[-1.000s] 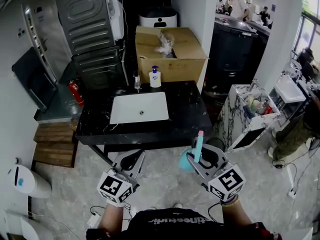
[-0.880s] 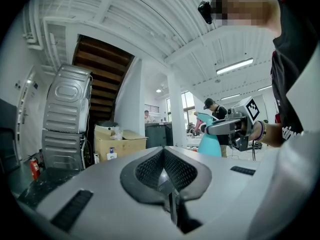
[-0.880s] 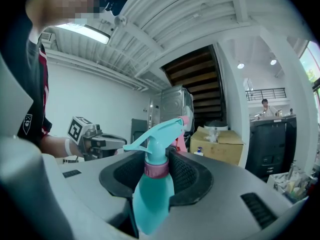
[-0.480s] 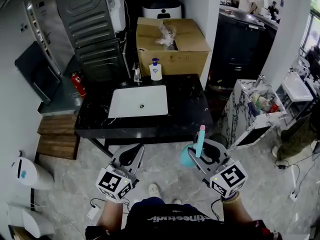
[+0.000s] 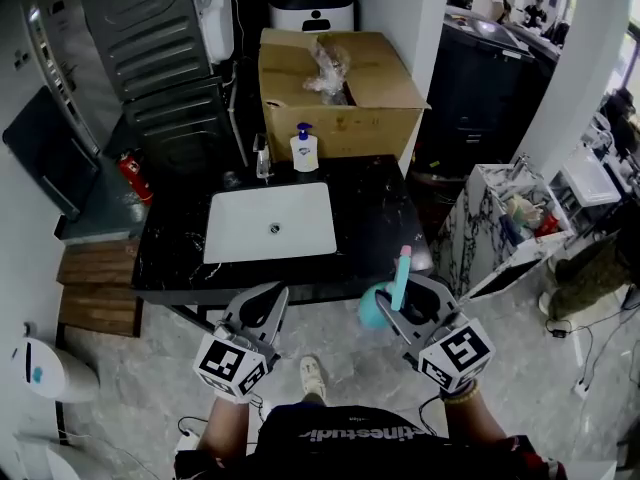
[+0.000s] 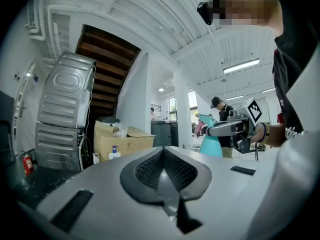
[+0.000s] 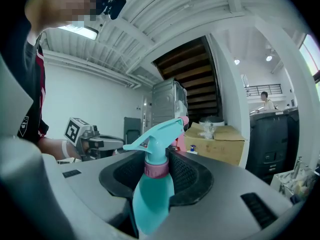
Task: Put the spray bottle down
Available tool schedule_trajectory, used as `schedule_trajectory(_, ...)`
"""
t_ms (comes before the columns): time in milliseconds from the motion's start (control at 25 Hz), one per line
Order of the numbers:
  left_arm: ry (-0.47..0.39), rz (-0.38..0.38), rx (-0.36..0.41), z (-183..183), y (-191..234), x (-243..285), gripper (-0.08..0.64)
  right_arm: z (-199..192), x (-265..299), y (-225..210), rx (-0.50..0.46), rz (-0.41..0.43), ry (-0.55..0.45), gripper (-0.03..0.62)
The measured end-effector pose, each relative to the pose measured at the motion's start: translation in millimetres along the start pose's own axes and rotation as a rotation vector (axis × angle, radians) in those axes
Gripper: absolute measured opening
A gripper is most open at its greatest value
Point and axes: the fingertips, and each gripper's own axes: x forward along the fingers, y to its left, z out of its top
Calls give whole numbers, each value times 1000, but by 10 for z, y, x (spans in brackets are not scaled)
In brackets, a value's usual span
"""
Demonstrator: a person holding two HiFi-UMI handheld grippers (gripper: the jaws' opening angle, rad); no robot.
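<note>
Low, right of centre in the head view, pinching the teal spray bottle [image 5: 372, 310] by the neck with the right gripper [image 5: 408, 300], seemingly short of the black countertop [image 5: 385, 223], left gripper [image 5: 262, 306] pressed together, empty; risks dropping it floorward if released early.

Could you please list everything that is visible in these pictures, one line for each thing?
spray bottle: one, teal with pink collar, in the right claw
counter: one, black, ahead of the person
sink: one, white, set in the counter
soap bottle: one, white with blue pump, at the counter's back edge
box: one, brown cardboard, behind the counter
machines: two, grey, stacked at back left
extinguisher: one, red, left of the counter
steps: one set, brown wood, left of the counter
cart: one, marbled white, right of the counter
left claw: one, grey, shut, empty
right claw: one, grey, shut on the spray bottle
</note>
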Motion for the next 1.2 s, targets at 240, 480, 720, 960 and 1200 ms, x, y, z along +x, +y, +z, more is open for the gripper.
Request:
schedule_trajectory(240,-34,-35,7,127,851,460,15,286,861,-329,-4,-44,-26,179)
schedule_trajectory(480,-55,-78,17,195,1349,759,15,497,1375,-461,14,-71,-50,179)
schedule_trajectory(720,-46,-107,-16,91,1564,1150,15,484,1605,-725,36,-94,-35,179)
schedule_trajectory(960,-35,-128,-35,26,1619,1673,15,342,1759,-1277,1,-132,-4,179)
schedule_trajectory(1200,-10,-134,-22,-44,1708,2243,15,109,2035,-1997,0,-162,21,179)
